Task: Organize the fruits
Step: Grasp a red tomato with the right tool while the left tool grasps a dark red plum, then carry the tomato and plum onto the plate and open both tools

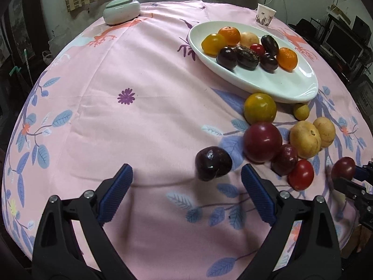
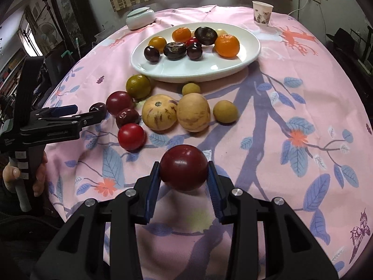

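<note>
The right gripper [image 2: 184,175] pinches a red plum [image 2: 183,167] at lower centre. The left gripper [image 1: 186,186] has its fingers [image 1: 256,193] spread around a dark plum [image 1: 213,163] on the counter [image 1: 116,128], not touching. The plate [image 2: 233,63] sits at upper centre.

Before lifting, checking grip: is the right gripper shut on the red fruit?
Shut: right gripper pads press both sides of the red fruit.

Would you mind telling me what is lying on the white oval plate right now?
The white plate holds two oranges, a yellow fruit, several dark plums and a small red fruit; a pale one behind is mostly hidden.
</note>
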Tool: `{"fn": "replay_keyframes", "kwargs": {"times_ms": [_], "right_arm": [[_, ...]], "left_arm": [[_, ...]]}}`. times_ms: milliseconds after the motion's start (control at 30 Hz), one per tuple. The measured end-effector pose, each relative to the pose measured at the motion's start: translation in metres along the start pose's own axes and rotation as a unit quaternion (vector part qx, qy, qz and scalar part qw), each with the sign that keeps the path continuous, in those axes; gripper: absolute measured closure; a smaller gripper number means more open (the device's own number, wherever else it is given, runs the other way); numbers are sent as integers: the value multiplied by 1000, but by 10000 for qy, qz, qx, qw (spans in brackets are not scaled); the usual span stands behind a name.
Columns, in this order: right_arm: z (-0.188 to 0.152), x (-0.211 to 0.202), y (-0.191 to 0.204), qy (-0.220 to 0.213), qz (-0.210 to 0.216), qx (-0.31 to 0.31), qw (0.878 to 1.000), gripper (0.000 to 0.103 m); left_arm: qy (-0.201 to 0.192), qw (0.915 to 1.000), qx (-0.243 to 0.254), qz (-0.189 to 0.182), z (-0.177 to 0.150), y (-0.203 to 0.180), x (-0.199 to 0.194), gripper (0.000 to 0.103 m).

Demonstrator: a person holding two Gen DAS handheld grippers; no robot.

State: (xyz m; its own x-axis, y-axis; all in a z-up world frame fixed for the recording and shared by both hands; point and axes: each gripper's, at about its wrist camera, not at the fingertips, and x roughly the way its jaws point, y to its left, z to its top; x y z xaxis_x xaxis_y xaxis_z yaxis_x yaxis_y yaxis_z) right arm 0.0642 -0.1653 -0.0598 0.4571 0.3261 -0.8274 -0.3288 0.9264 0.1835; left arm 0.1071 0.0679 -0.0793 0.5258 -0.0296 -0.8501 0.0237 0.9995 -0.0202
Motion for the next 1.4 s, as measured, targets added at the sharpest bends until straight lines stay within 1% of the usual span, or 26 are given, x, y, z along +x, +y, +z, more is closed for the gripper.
{"fn": "replay_keyframes", "kwargs": {"times_ms": [33, 67, 133, 167, 200, 233, 400, 567, 767, 1067, 1233, 1333, 1400], "right_arm": [[0, -1, -1, -3, 9, 28, 10000, 63], [-1, -2, -3, -10, 19, 50, 10000, 63], [-1, -3, -4, -30, 60, 87, 9999, 63], [-1, -3, -4, -38, 86, 97, 9999, 63], [-1, -3, -3, -42, 107, 97, 9999, 63], [0, -3, -2, -46, 127, 94, 9999, 63], [1, -5, 0, -77, 173, 75, 9998, 63], [3, -7, 1, -96, 173, 55, 9998, 63], [4, -9, 2, -131, 180, 45, 9997, 63], [11, -14, 0, -193, 239, -30, 9995, 63], [25, -9, -6, -183, 367, -23, 9992, 63], [43, -10, -7, -252, 313, -135, 9991, 63], [62, -11, -9, -299, 384, -217, 9986, 63]], "left_arm": [[53, 10000, -1, -21, 0, 0, 5, 26], [-35, 10000, 18, 19, 1, -1, 5, 32], [-133, 9998, 35, -160, 2, -3, 2, 53], [-168, 9991, 20, -379, 3, -3, -1, 71], [-172, 9986, -35, -500, 3, -3, -5, 72], [-216, 9983, -70, -541, 4, -2, -8, 72], [-429, 9971, -104, -617, 6, -3, -32, 72], [-602, 9958, 13, -683, 7, -11, -52, 72], [-673, 9949, 178, -731, 7, -21, -62, 71], [-757, 9940, 247, -745, 14, -26, -70, 71], [-848, 9932, 442, -672, 31, -32, -69, 71], [-777, 9928, 425, -805, 54, -30, -63, 71], [-820, 9926, 498, -747, 75, -33, -60, 71]]}}
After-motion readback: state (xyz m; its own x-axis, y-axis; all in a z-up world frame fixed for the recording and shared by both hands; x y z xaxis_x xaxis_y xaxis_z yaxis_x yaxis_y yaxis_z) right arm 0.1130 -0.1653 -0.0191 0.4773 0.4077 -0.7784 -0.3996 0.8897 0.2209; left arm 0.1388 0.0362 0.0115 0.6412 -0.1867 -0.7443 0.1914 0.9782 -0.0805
